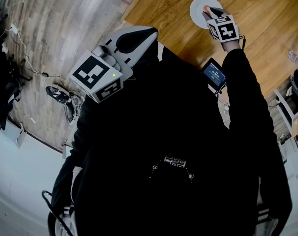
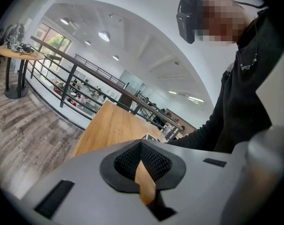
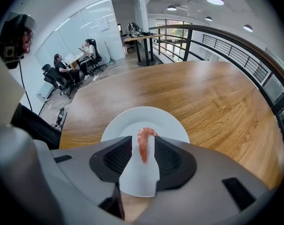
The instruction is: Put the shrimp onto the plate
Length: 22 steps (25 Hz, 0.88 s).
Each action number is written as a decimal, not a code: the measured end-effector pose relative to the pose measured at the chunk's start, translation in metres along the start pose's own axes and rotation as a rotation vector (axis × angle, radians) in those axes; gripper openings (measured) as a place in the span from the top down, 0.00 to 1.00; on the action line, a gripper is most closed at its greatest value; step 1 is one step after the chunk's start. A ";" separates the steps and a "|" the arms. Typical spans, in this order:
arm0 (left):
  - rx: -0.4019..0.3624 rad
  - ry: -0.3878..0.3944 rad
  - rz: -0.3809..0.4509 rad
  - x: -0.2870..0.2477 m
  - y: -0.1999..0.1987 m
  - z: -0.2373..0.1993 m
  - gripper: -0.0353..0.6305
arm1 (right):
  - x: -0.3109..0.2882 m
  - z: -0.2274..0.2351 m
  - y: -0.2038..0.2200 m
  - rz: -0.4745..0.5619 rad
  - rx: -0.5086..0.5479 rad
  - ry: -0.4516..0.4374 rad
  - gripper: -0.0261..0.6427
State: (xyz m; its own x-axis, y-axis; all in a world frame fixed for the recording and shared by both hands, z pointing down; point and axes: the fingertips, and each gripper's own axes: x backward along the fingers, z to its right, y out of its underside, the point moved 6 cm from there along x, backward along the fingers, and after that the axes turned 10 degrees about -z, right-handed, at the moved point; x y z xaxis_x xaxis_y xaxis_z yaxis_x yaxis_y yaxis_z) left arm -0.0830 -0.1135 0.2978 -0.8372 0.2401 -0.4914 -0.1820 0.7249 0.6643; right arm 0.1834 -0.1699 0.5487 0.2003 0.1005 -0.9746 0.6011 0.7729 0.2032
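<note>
A white plate [image 1: 197, 5] [image 3: 172, 125] sits on the wooden table [image 1: 262, 18] [image 3: 217, 97]. In the right gripper view a pink shrimp [image 3: 143, 143] shows over the plate's middle, between the jaws and closer to the left pad. The gap is wider than the shrimp and the pads do not press on it. My right gripper [image 1: 212, 13] [image 3: 144, 159] points steeply down over the plate, open. In the head view the shrimp [image 1: 206, 8] is a small pink spot at its tips. My left gripper [image 1: 139, 36] [image 2: 141, 161] is held off the table's near edge, its tips together with nothing between them.
A small device with a lit screen [image 1: 215, 74] lies on the table near my right sleeve. Cables and a power strip [image 1: 65, 100] lie on the floor at the left. A black railing [image 3: 235, 55] runs behind the table, and people sit at a far desk [image 3: 71, 62].
</note>
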 end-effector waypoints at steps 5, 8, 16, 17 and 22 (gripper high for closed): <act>-0.011 0.008 -0.005 -0.003 -0.002 0.001 0.94 | 0.001 0.003 0.000 0.012 -0.017 -0.004 0.73; -0.018 0.011 -0.007 -0.003 -0.003 0.001 0.94 | 0.003 0.004 0.001 0.018 -0.023 0.005 0.71; -0.090 0.046 -0.008 -0.008 -0.016 0.009 0.94 | 0.032 0.012 0.005 0.065 -0.099 0.039 0.83; -0.108 0.059 -0.009 -0.010 -0.020 0.011 0.94 | 0.042 0.014 0.004 0.087 -0.115 0.047 0.87; -0.191 0.143 -0.031 -0.031 -0.035 0.010 0.94 | 0.087 0.008 -0.002 0.212 -0.183 0.040 0.91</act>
State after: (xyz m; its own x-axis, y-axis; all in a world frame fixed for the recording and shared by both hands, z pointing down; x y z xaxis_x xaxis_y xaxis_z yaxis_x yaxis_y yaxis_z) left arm -0.0454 -0.1396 0.2839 -0.8917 0.1164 -0.4375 -0.2912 0.5923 0.7512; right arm 0.2060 -0.1680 0.4646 0.2737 0.2939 -0.9158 0.3988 0.8318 0.3861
